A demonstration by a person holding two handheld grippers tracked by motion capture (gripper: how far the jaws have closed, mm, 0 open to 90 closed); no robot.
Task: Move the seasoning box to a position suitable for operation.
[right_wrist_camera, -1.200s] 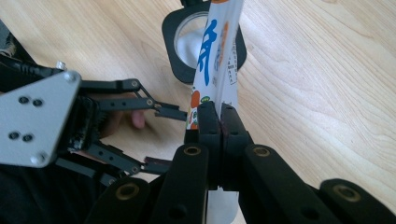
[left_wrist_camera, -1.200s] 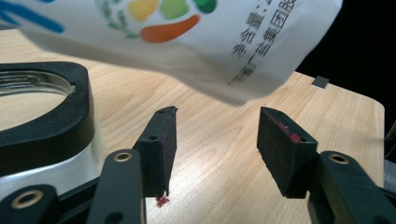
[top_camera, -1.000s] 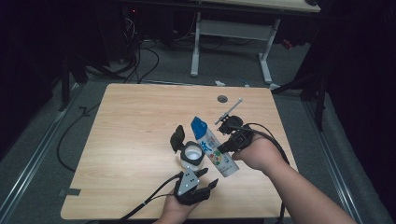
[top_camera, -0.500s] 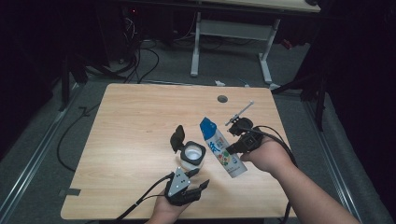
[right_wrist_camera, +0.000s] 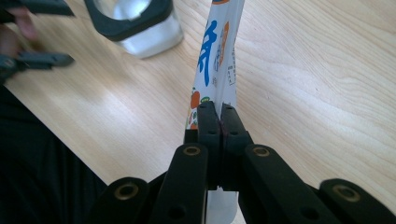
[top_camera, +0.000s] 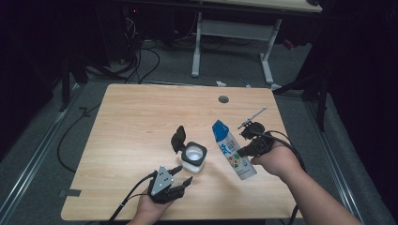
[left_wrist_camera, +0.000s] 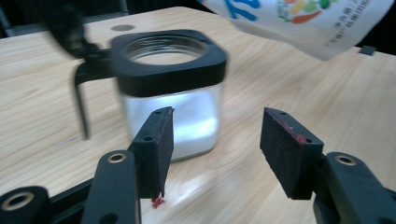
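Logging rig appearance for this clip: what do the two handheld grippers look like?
Both are black, each with two flat, dark-padded jaws on arms with brass-ringed pivots. The left gripper carries a grey three-cornered plate and has red flecks on its pads. Black cables trail from it and the right gripper.

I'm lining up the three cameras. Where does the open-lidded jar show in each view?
High view: the jar stands on the table at centre, just ahead of the left hand-held gripper.
Left gripper view: upper centre-left, just beyond the open jaws.
Right gripper view: top left, cut by the edge.
Shared landmark: the printed pouch, pinched by the right hand-held gripper.
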